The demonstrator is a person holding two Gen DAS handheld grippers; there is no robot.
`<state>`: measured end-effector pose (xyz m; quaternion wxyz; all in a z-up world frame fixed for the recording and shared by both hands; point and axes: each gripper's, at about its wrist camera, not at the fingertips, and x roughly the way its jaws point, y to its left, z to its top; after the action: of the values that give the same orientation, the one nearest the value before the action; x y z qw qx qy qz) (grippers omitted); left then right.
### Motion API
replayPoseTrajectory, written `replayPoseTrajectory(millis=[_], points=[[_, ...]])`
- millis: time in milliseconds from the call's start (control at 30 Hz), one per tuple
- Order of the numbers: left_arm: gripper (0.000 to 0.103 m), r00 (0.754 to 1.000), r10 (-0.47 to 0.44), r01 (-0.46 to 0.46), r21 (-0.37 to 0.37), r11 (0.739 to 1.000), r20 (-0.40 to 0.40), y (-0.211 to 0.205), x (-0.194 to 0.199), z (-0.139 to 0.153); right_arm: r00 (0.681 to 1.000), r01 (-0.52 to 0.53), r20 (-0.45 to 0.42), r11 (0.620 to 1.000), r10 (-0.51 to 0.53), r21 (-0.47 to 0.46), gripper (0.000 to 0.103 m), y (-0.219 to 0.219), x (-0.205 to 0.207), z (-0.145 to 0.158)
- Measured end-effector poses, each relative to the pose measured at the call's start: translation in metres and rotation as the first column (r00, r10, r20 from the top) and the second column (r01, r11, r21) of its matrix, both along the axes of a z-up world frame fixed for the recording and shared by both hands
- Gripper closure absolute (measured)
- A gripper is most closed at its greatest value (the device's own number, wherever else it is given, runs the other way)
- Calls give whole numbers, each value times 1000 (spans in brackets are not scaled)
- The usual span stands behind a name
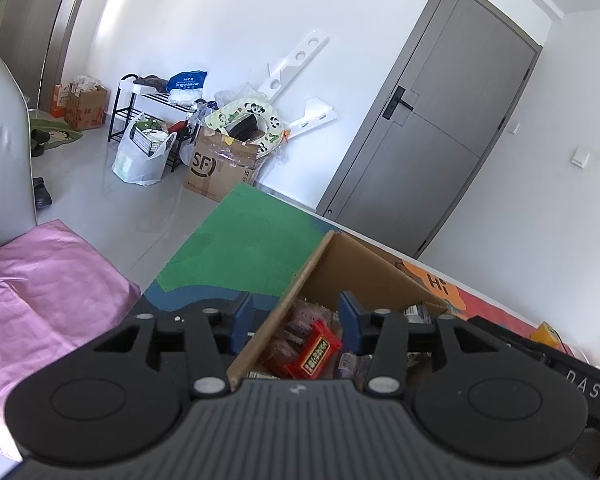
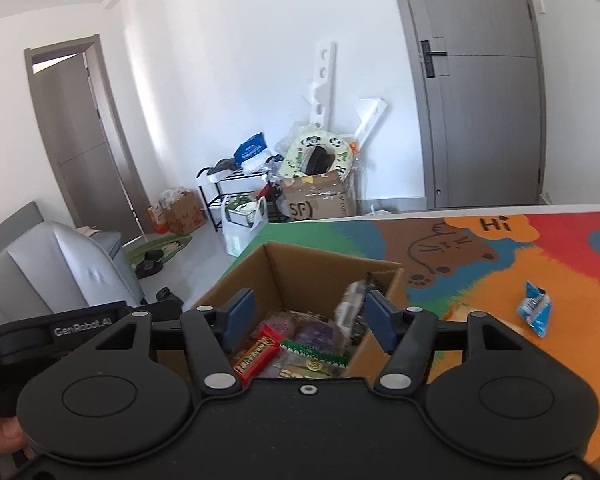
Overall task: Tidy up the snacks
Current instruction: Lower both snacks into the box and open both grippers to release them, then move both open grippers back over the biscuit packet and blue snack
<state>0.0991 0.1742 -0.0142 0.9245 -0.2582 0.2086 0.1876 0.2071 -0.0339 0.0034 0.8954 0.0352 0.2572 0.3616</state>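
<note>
An open cardboard box [image 2: 308, 276] stands on a colourful play mat and holds several snack packets, among them a red bar [image 2: 256, 354] and a green-edged packet [image 2: 314, 354]. My right gripper [image 2: 310, 318] is open and empty above the box opening. A blue snack packet [image 2: 534, 308] lies loose on the mat to the right. In the left wrist view the same box [image 1: 352, 268] is in front, with the red bar [image 1: 314, 350] inside. My left gripper [image 1: 296, 322] is open and empty, its fingers on either side of the box's left wall.
The mat [image 2: 500, 248] covers a table with a white far edge. A pink cloth [image 1: 40, 292] lies at the left. On the floor behind are an SF carton [image 1: 220, 168], a white bag [image 1: 140, 156] and a black rack [image 1: 140, 100]. A grey door [image 1: 432, 132] is shut.
</note>
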Motion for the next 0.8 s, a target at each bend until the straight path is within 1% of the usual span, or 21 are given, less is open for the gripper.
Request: replayPoseTrajectory(millis=[33,100,167,233,333,400,433,533,567,667,800], points=[[49,1000,-1,1,3,1000,-3,-2,0,0,1000,7,-3,1000,-7,0,41,-4,0,-1],[45,1000,-5,5,9,1000,-7,-7,1,0,1000,19,-9,1000,-19,-2,41,-10,0,-3],[38,1000,-14,15,16,1000,-14,-14,2,-1,999,36,-19,999,-36,-4,41,-17,1,-6],[27,1000,-12,13,42,999,-21,-21,3,0,998,54,-32,999,-54,-4,39,-25,2,-8],[24,999,-27,29,76,997,-21,-32,4,2,996,79,-45,997,-79,-2,34,-39,3,-12],[23,998,-46,49,65,997,-34,-37,6,2,994,96,-60,995,-96,0,30,-50,4,-16],[23,998,-53,55,65,996,-40,-40,8,2,992,102,-69,995,-102,4,30,-55,5,-18],[18,996,-69,74,90,993,-55,-53,11,3,989,114,-96,993,-111,21,28,-70,8,-23],[18,995,-76,82,95,992,-61,-58,12,3,988,115,-105,993,-112,25,26,-74,9,-24],[16,992,-95,103,103,989,-83,-70,14,3,985,116,-129,993,-112,29,22,-87,12,-29],[15,987,-116,127,98,987,-113,-83,18,2,981,127,-154,991,-119,48,19,-103,14,-33]])
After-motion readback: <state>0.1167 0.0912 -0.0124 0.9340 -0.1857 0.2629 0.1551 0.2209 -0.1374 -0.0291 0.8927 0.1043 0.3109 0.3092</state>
